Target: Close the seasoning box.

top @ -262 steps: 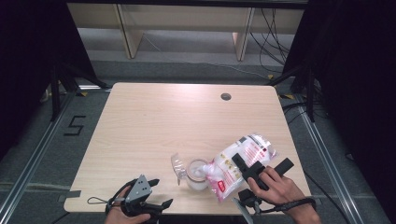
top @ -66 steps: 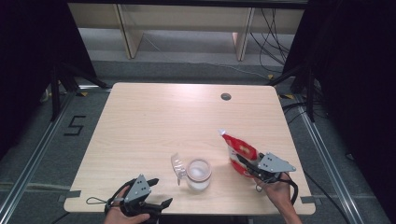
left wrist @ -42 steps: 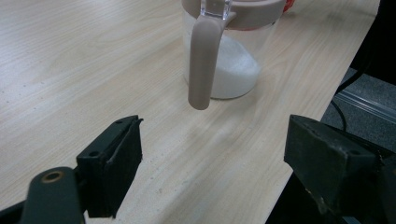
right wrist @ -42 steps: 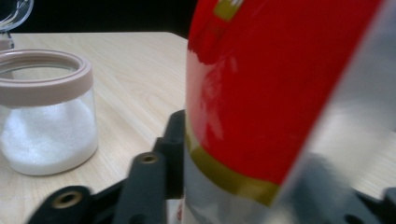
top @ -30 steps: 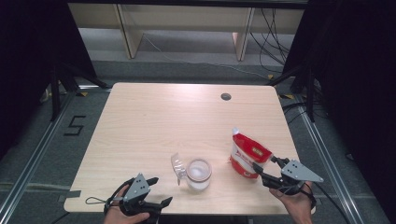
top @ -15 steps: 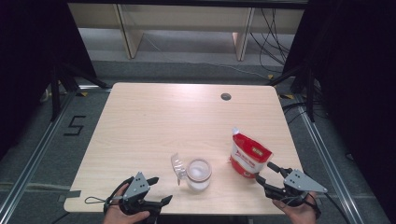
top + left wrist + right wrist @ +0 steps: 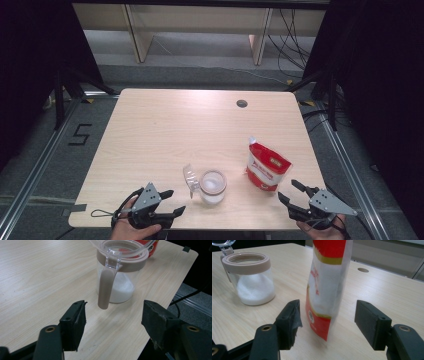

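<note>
Pouring done, bag (image 7: 267, 167) standing just ahead of open, empty right claw (image 7: 296, 194). Left claw (image 7: 171, 203) open, closing toward jar (image 7: 212, 185) ahead; next: flip lid shut.

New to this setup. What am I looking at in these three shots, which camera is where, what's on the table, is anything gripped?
No robot here: a person holds a handheld two-jaw gripper in each hand. The high view looks down on the wooden table from the person's side, with the left gripper at bottom left and the right gripper at bottom right. The other two views come from cameras riding on each gripper, looking along its black jaws.

On the table stand a clear jar with a beige rim, partly filled with white powder, its lid flipped open, and an upright red and white pouch.

Nothing is gripped. The left gripper's jaws have just been closing but stand apart short of the jar's handle; the right gripper's jaws are open, short of the pouch.
</note>
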